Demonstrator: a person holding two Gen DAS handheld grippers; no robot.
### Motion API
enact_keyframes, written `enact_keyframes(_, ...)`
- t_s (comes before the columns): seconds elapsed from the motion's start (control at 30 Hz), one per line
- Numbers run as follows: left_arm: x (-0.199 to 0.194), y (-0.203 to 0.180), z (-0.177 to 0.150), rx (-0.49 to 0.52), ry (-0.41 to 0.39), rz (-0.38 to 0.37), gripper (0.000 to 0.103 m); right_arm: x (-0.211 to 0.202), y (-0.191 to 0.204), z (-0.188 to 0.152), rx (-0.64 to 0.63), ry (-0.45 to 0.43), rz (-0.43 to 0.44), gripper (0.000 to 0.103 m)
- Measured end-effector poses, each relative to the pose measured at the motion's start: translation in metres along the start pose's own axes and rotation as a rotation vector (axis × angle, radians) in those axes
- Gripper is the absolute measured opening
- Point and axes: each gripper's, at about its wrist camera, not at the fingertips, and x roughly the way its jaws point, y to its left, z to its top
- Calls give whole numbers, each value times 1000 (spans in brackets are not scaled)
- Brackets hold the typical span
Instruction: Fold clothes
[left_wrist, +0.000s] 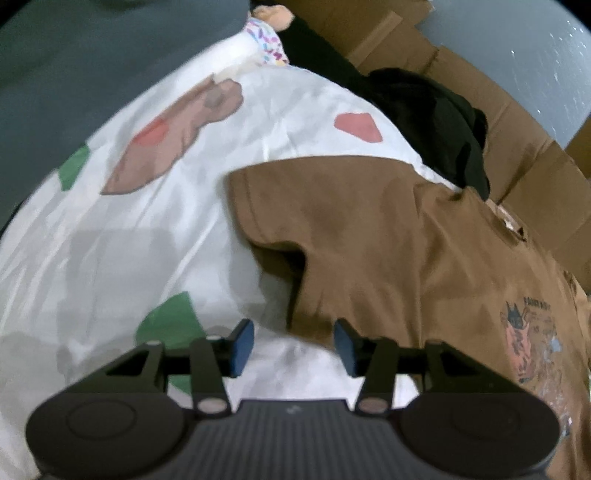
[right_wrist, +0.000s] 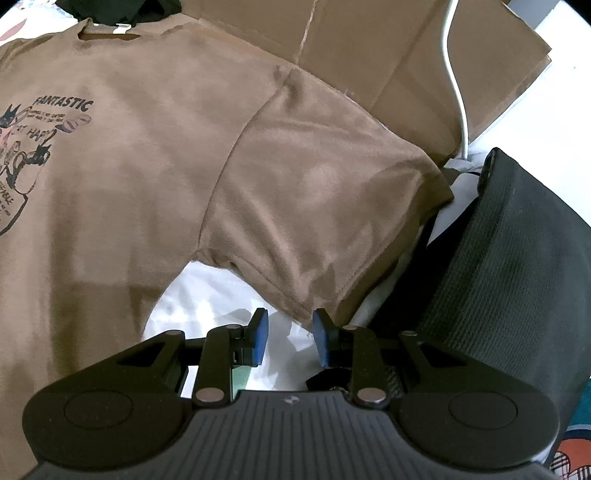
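Note:
A brown T-shirt with a cartoon print lies flat, front up, on a white bed sheet with coloured shapes. In the left wrist view its left sleeve spreads out ahead. My left gripper is open and empty, just below the armpit, at the shirt's side edge. In the right wrist view the same T-shirt fills the frame, its right sleeve spread out. My right gripper is open and empty, just short of the sleeve's lower hem corner.
A black garment lies bunched beyond the shirt's collar. Flattened cardboard lies behind it, and it also shows in the right wrist view. A black mesh chair back stands close on the right, with a white cable above.

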Motion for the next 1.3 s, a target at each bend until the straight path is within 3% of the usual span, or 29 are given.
enact_keyframes(0.2, 20, -2, 0, -20, 31, 3, 47, 2, 1, 4, -7, 5, -6, 30)
enact_keyframes(0.27, 23, -4, 0, -30, 42, 25, 31, 3, 1, 5, -5, 6, -8, 30)
enact_keyframes(0.3, 24, -3, 0, -37, 52, 21, 11, 2, 1, 4, -5, 5, -8, 30)
enact_keyframes(0.53, 9, -5, 2, -72, 98, 32, 7, 5, 7, 5, -8, 7, 1, 30)
enact_keyframes(0.77, 4, -3, -5, -72, 136, 33, 10, 8, 8, 5, 7, 14, 5, 30)
enact_keyframes(0.83, 0, -2, -1, -78, 136, 48, 26, 5, 6, 5, 4, 10, 3, 30)
enact_keyframes(0.97, -10, 8, 16, -92, 86, 86, 33, 2, 2, 5, 6, 3, -1, 30)
enact_keyframes(1.13, -12, 14, 40, -91, 11, 145, 50, 5, -7, 15, 27, -16, -2, 30)
enact_keyframes(1.3, 3, 11, 64, -86, -45, 190, 53, 11, -18, 29, 53, -20, -13, 30)
